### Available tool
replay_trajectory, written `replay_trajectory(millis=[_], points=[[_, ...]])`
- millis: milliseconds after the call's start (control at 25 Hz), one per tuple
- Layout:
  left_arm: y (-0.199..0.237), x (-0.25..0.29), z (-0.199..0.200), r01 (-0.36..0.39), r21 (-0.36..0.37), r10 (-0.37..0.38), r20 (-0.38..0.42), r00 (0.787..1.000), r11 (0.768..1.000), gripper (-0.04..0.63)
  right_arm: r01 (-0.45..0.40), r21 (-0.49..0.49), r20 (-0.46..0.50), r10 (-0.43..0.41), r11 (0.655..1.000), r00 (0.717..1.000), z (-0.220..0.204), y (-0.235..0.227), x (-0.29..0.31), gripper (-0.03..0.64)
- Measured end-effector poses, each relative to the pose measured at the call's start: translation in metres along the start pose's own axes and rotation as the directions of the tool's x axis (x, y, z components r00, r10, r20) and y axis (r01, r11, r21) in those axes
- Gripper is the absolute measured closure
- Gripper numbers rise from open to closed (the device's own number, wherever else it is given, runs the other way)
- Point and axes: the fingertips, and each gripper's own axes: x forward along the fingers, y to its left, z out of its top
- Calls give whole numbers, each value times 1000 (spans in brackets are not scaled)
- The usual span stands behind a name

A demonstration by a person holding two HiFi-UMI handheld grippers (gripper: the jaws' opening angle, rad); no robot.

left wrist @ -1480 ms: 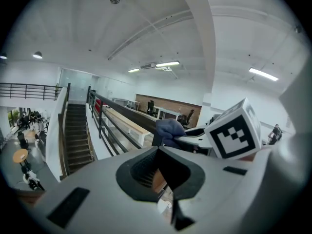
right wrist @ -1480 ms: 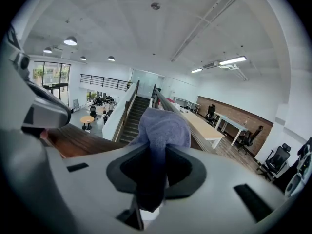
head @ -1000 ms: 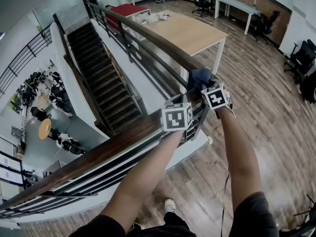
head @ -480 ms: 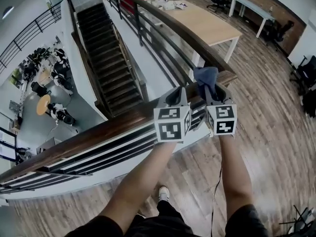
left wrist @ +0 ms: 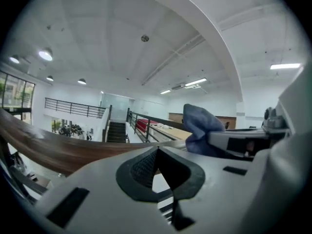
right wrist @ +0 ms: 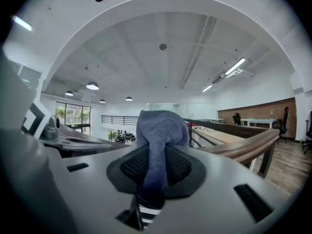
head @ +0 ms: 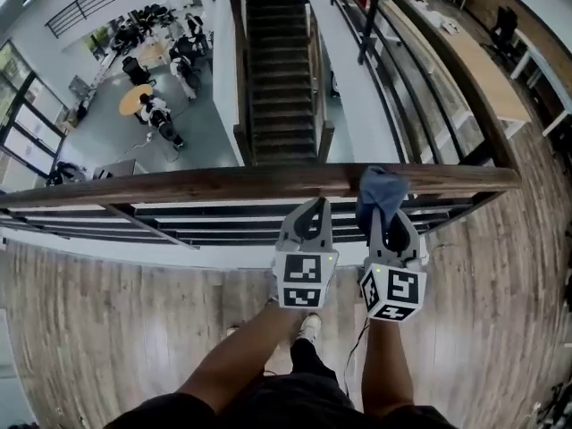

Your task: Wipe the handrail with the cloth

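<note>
Overhead, cloth (head: 382, 190) meets handrail (head: 179, 186); gripper views show right fingers (right wrist: 183, 167) clamping it, left fingers (left wrist: 141, 168) together.

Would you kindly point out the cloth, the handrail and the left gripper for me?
cloth (head: 382, 189), head view, bunched blue top.
handrail (head: 179, 187), head view, bare wooden top.
left gripper (head: 313, 206), head view, midway between fingertips.

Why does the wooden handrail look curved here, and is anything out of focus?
Wide-angle lens bending: in the head view the handrail runs nearly straight mid-frame while the floorboards bow at the edges; in the left gripper view it arcs strongly; in the right gripper view the cloth goes soft nearest the lens.
</note>
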Motion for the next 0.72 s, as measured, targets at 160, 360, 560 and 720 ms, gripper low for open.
replay_trajectory(millis=[160,360,560,720], points=[[103,-60,-28,-148,1,148,-15,989,989,597,-120,33,-23,121,992,992,-29,113,10,538],[221,-142,-72,-328,-45,326,-59,944,943,597,-282,64,-60,286,957,956,-65,266,20,538],[328,-214,-96,-435,-80,432,-53,900,897,597,-401,60,-116,405,914,907,-102,391,43,539],[411,-258,-115,-507,-18,506,-43,861,862,597,-440,26,-131,439,898,889,-125,463,77,538]])
